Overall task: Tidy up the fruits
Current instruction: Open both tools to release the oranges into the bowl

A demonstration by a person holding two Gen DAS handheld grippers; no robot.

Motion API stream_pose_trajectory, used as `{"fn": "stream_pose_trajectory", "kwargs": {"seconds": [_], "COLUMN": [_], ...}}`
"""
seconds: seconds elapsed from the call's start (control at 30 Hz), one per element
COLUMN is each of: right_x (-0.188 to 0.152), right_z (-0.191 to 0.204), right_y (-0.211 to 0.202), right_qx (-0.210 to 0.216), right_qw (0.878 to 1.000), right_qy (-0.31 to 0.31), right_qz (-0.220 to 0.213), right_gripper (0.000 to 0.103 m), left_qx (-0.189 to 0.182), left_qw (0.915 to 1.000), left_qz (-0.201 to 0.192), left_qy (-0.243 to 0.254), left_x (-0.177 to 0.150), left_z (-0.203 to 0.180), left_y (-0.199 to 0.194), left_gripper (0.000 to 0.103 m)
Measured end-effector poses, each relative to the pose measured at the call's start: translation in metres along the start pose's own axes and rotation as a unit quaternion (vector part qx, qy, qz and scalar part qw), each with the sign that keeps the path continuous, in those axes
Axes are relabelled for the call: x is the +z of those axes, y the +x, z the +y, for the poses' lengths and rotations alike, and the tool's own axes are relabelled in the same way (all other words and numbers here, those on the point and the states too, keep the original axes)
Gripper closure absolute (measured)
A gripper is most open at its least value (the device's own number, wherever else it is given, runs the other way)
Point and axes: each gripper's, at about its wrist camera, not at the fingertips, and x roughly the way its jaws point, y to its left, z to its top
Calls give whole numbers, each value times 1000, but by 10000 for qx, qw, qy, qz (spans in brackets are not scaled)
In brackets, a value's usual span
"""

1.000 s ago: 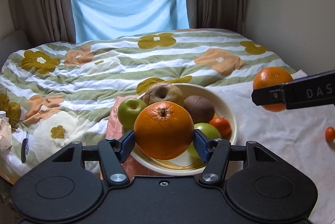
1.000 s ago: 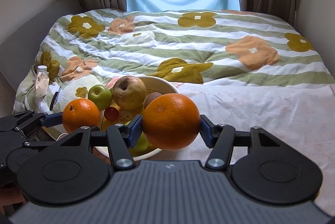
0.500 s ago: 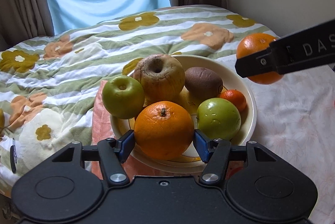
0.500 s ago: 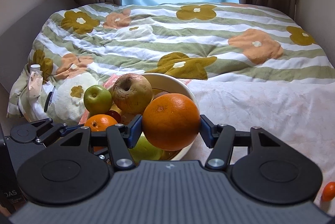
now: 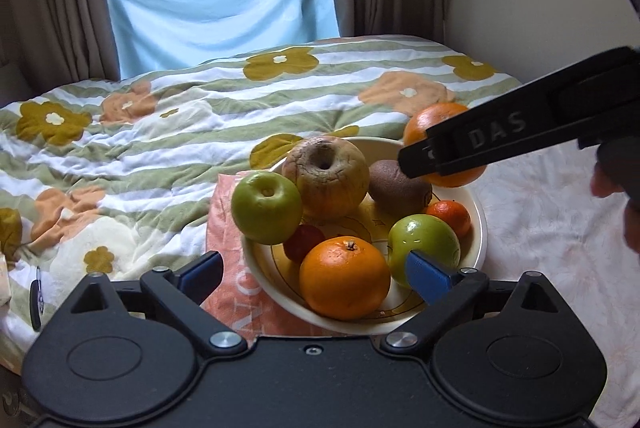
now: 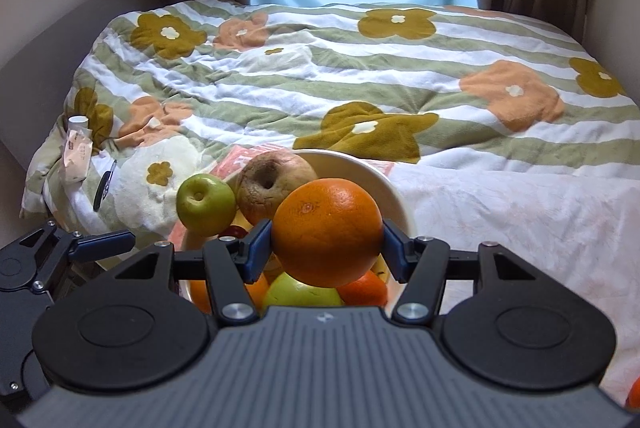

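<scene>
Since a second ago my left tongs (image 5: 316, 274) have sprung wide, leaving their orange (image 5: 345, 277) resting in the bowl (image 5: 478, 224), while my right tongs (image 6: 326, 242) clamp the second orange (image 6: 327, 232) directly above the bowl's near-right side.

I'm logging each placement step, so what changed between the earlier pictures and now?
The left tool has just opened its jaws and released the large round orange, which now rests in the cream bowl. The right tool moved closer over the bowl. It still grips its own big orange; the bowl's other fruit is unchanged.
</scene>
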Motion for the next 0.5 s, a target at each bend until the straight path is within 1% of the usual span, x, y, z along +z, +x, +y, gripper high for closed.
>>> {"fn": "stream_pose_trajectory", "kwargs": {"seconds": [0.2,0.43,0.47,0.5], "right_x": [0,-2,-2,-2], "right_z": [23,37,38,38], "right_y": [19,38,40,39], "right_qx": [208,389,403,433], "right_qw": [9992,9982,9981,9981], "right_qy": [-314,-406,-404,-407], "right_qz": [91,195,218,189], "right_gripper": [31,30,30,26], "left_qx": [73,111,104,94], "left_qw": [9999,9998,9998,9998], "left_qz": [76,148,159,168], "left_qy": [-34,-54,-63,-72], "left_x": [-7,-17,-19,-20], "left_z": [3,4,4,4], "left_y": [-5,-11,-11,-12], "left_gripper": [3,3,3,3]}}
